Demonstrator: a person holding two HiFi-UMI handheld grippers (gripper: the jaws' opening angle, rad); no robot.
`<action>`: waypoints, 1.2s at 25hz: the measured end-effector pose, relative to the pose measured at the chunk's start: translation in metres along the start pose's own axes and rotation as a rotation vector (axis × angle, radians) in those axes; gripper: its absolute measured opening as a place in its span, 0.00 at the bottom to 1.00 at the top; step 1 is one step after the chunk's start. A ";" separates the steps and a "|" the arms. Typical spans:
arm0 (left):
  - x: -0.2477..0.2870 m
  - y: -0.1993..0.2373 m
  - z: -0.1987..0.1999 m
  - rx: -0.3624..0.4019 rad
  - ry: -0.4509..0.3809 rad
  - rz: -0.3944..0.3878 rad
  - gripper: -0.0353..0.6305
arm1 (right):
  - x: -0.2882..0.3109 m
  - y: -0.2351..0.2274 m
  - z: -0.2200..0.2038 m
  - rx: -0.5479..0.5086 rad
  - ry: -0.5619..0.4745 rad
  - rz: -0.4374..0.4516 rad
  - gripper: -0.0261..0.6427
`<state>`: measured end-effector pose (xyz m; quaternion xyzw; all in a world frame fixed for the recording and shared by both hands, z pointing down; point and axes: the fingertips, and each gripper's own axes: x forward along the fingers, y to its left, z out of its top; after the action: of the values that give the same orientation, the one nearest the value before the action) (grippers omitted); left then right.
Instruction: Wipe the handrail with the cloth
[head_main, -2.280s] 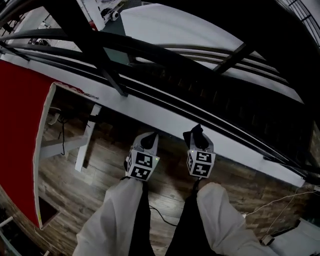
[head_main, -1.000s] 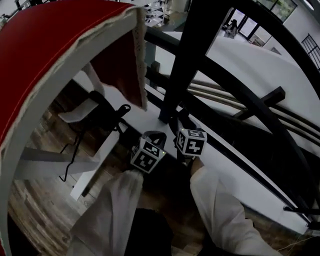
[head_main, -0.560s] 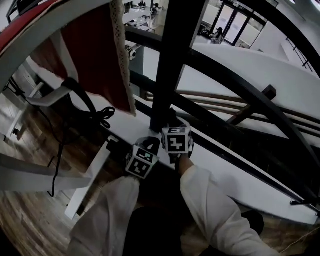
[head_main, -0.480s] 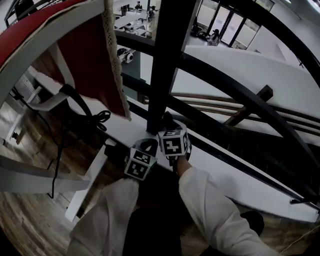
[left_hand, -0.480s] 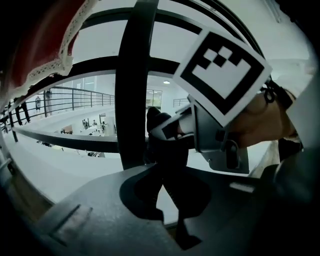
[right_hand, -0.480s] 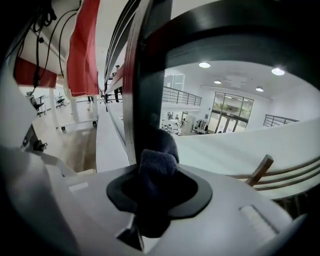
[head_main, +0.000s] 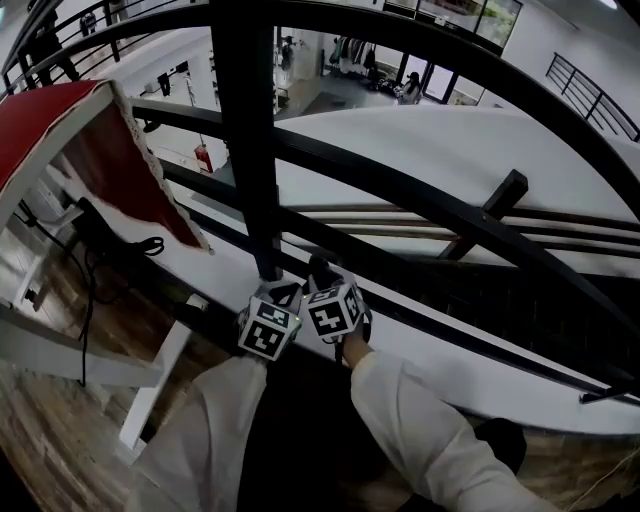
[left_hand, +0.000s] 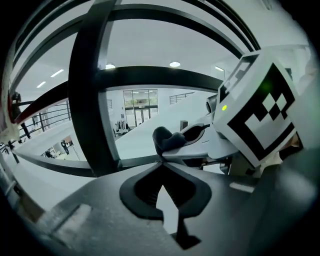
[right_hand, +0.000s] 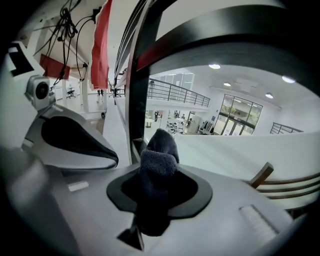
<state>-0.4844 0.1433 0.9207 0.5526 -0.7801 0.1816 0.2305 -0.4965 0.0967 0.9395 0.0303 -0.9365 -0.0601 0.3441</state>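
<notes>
At the post (head_main: 250, 150), right claw (head_main: 320, 274) clamping cloth (right_hand: 157, 150), left claw (head_main: 283, 293) closed beside

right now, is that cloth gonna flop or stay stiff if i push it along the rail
Likely floppy: the cloth bulges in a soft fold out of the pinching jaws. Probably light, and its fuzzy pile looks more grippy than slippery.

No words, numbers or brand marks can be read in any view. The cubes on the left gripper (head_main: 283, 293) and the right gripper (head_main: 322, 276) bear only black-and-white square patterns.
</notes>
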 end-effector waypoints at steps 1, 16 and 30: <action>0.002 -0.007 0.003 0.007 0.000 0.000 0.06 | -0.005 -0.005 -0.004 0.010 -0.001 0.003 0.19; 0.013 -0.152 0.044 0.141 0.053 -0.005 0.06 | -0.102 -0.105 -0.107 0.075 0.025 0.064 0.19; 0.064 -0.286 0.099 0.185 0.049 -0.105 0.06 | -0.203 -0.211 -0.196 0.072 0.098 0.049 0.19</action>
<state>-0.2473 -0.0521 0.8826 0.6072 -0.7240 0.2540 0.2064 -0.2119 -0.1105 0.9296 0.0224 -0.9205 -0.0163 0.3896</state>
